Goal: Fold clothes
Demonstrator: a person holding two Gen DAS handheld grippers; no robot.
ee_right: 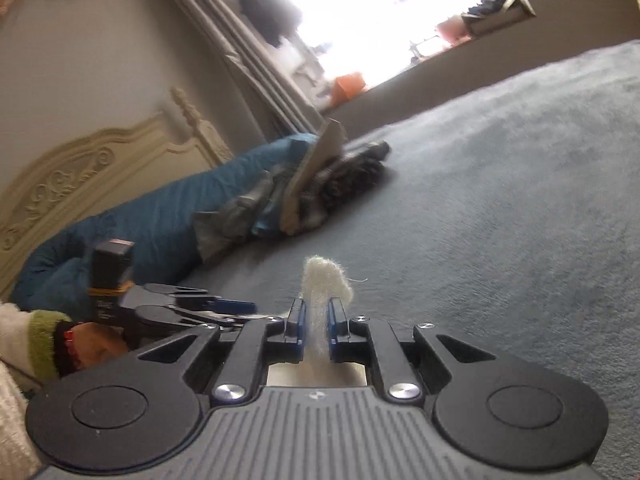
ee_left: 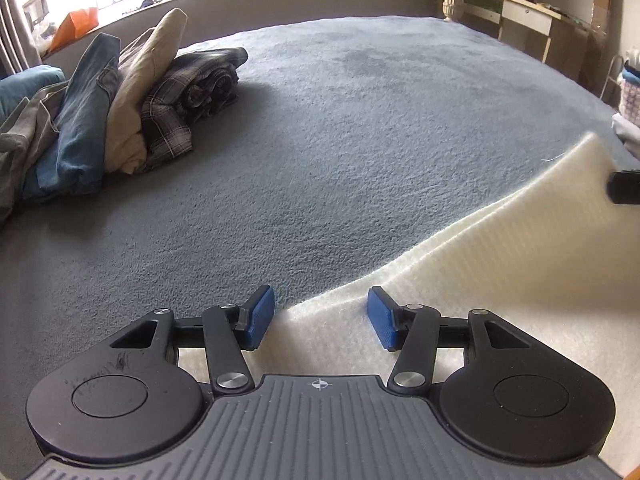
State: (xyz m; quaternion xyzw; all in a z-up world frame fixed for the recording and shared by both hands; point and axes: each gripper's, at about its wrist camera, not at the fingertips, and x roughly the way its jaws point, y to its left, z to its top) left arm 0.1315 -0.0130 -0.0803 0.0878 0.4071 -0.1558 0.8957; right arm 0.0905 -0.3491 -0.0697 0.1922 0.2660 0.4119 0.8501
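Left view: left gripper wide apart over white cloth.
Right view: right gripper pinching cloth corner.

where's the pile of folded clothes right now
In the left wrist view the pile of folded clothes sits far left on the grey-blue blanket, leaning against a teal pillow below the window.

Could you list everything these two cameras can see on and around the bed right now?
blanket: one, grey-blue, covering the bed
white garment: one, cream, near edge of the bed
clothes pile: one heap, denim, beige, plaid, far left
teal pillow: one, by the headboard
headboard: one, cream, carved
desk: one, pale wood, far right
left claw: open, over the garment's edge
right claw: shut on a garment corner
hand: one, green cuff
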